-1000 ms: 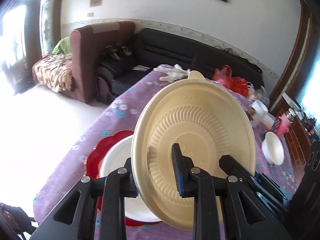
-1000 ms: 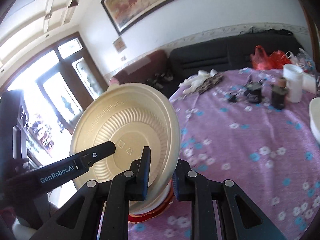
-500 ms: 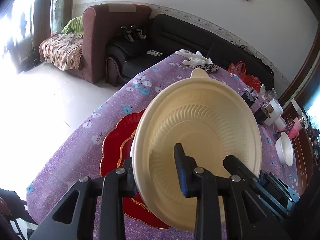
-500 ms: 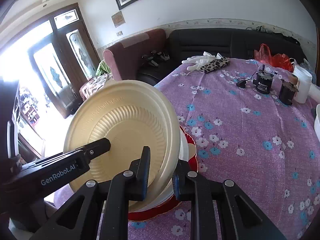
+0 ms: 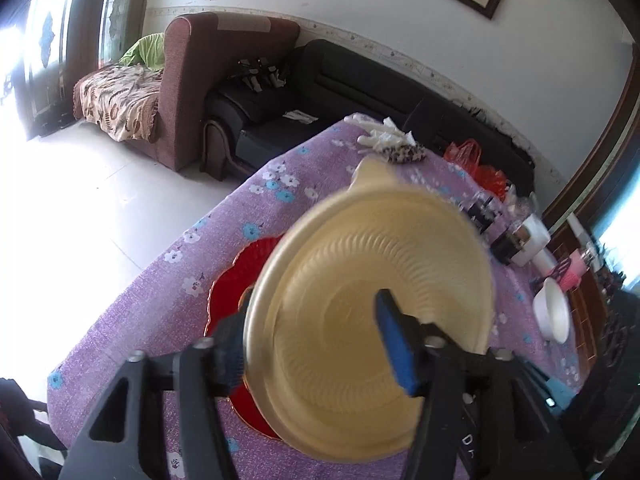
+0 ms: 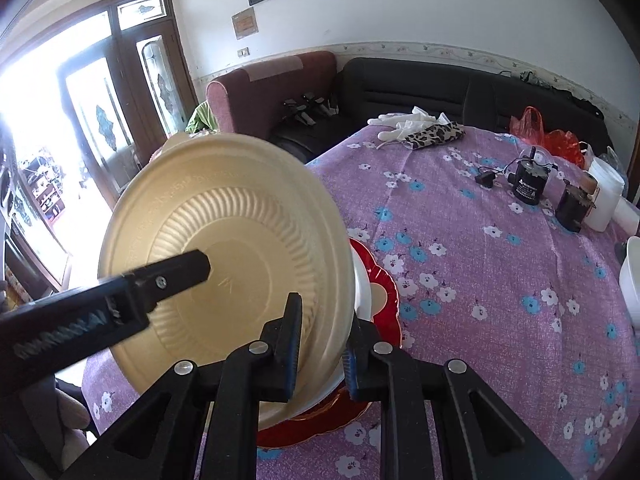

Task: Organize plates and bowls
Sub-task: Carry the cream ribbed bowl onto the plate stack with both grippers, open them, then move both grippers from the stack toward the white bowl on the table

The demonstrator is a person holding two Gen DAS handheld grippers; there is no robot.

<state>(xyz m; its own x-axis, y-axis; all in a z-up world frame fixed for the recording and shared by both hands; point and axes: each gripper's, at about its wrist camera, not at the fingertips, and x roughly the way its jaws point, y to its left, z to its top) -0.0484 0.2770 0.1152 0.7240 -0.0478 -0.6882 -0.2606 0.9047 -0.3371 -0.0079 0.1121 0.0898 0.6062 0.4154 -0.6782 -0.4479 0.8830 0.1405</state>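
The cream plate point(image 6: 224, 264) tilts over the red plate point(image 5: 236, 280) near the bench's point(image 6: 480, 280) front-left corner. The right claw point(image 6: 320, 350) pinches its rim to steady it; the left claw point(image 5: 316, 344) is spreading, apparently releasing it.

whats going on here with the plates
A person with a gripper in each hand holds a cream plate tilted over a red plate on the purple flowered tablecloth. The right gripper is clamped on the cream plate's rim. The left gripper is opening, its fingers coming away from the plate between them. A white dish sits under the cream plate, on the red one.
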